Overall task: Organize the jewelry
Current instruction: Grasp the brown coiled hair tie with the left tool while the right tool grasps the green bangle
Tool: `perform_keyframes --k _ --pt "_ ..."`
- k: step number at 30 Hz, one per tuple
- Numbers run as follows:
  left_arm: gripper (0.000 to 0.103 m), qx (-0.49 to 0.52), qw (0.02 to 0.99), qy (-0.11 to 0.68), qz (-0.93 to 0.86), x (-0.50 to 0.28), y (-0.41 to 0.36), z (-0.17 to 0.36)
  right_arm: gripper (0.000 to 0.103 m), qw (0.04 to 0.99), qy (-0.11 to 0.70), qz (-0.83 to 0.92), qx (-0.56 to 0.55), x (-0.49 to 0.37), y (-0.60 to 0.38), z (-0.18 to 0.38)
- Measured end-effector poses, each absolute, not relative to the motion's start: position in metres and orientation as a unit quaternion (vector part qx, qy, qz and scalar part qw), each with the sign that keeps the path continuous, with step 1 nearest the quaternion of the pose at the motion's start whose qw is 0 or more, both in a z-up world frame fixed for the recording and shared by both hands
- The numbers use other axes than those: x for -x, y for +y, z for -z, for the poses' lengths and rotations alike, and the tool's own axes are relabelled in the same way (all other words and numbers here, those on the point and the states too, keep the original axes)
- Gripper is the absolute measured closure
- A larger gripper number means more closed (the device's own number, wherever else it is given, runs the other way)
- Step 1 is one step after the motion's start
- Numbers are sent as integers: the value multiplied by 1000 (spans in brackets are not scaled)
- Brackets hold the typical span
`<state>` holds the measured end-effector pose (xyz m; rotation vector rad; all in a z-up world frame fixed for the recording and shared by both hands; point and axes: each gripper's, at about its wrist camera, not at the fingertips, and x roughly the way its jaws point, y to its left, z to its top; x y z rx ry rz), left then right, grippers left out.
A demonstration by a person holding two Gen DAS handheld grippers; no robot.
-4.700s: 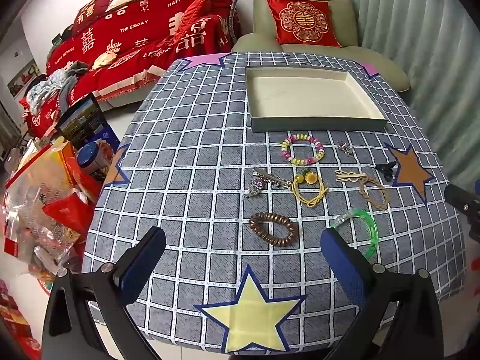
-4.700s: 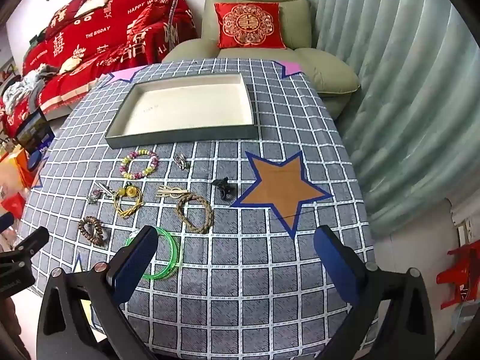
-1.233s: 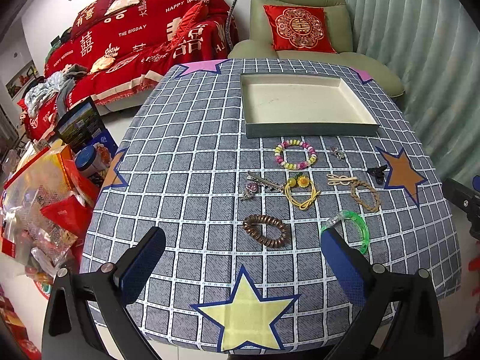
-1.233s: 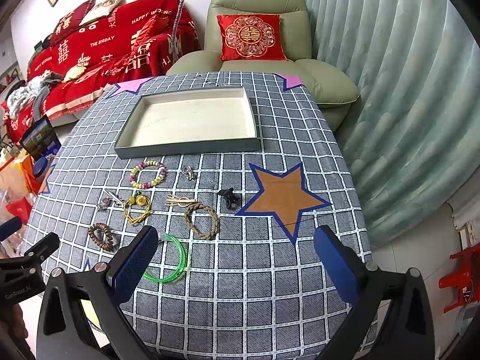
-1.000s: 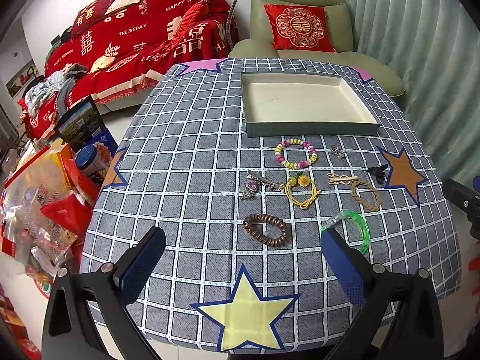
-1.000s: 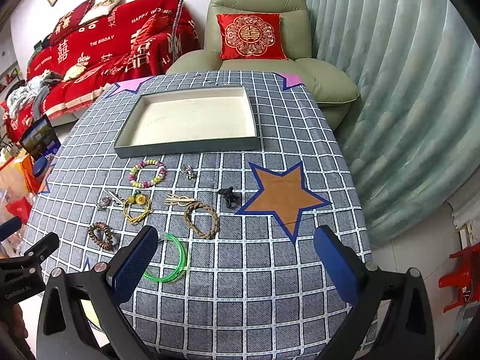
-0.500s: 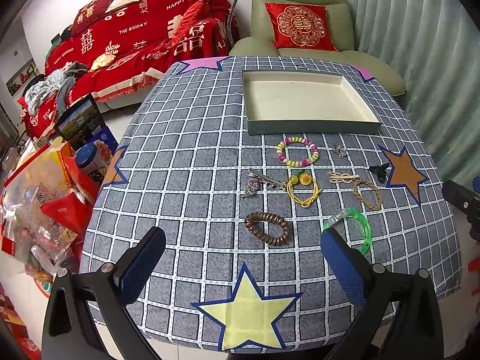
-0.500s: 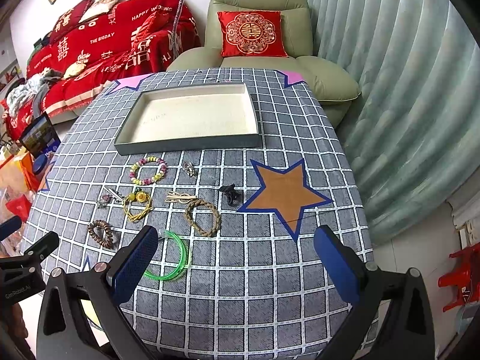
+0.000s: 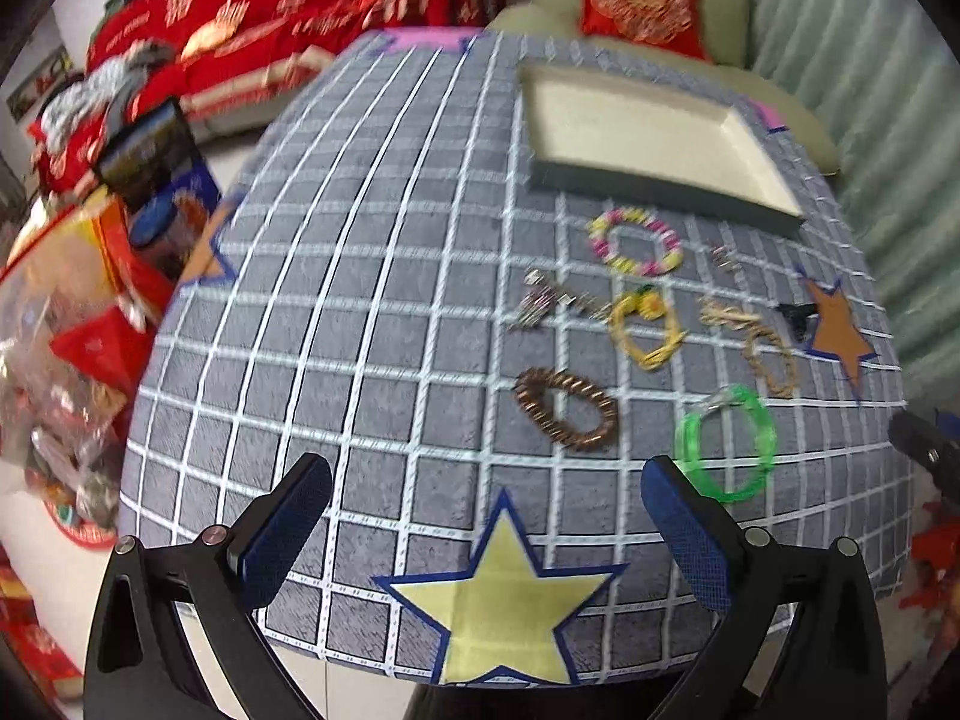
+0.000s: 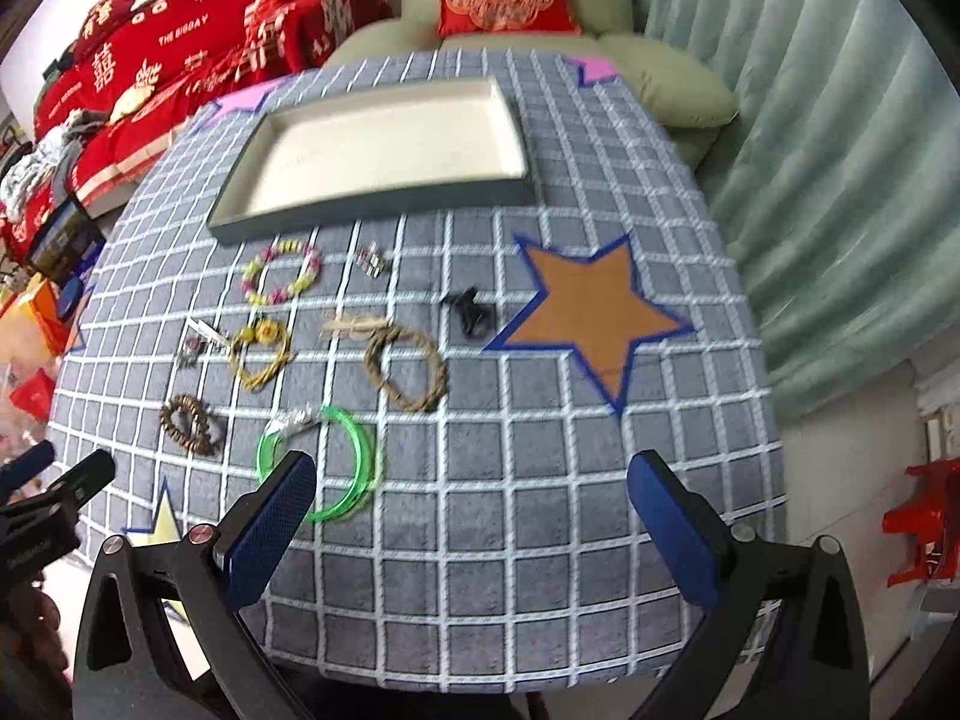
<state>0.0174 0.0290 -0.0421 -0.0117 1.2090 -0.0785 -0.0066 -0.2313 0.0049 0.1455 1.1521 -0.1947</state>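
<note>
Checked grey tablecloth [image 9: 360,324] bearing scattered bracelets and shallow tray [image 10: 384,138], both grippers, left [image 9: 486,528] and right [image 10: 474,528], hovering with jaws apart, gripping nothing.

The left gripper [image 9: 485,525] and the right gripper [image 10: 471,519] look alike: matte black angular plastic arms with triangular cut-outs, small silver screw heads near the joints, and fingers [image 9: 287,531] faced with textured dark blue pads [image 10: 675,543]
</note>
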Motion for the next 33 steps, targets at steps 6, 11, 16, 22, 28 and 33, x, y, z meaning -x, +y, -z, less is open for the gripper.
perform_keyframes --k 6,11,16,22,28,33 --pt "0 19 800 599 25 -37 30 65 0 801 587 76 -90 -11 -225 22" --pt "0 49 776 628 34 -57 29 85 0 778 617 64 -99 -26 -216 43" --pt "4 62 765 641 26 -67 28 101 0 751 647 78 -111 -38 -213 64" --pt "20 40 766 641 21 -73 25 115 13 729 670 81 -112 -43 -205 89" --pt "45 -4 773 634 29 -83 0 109 40 731 673 90 -70 -42 -182 102" --pt "82 -20 771 632 76 -93 -24 108 96 731 673 77 -79 -48 -171 101"
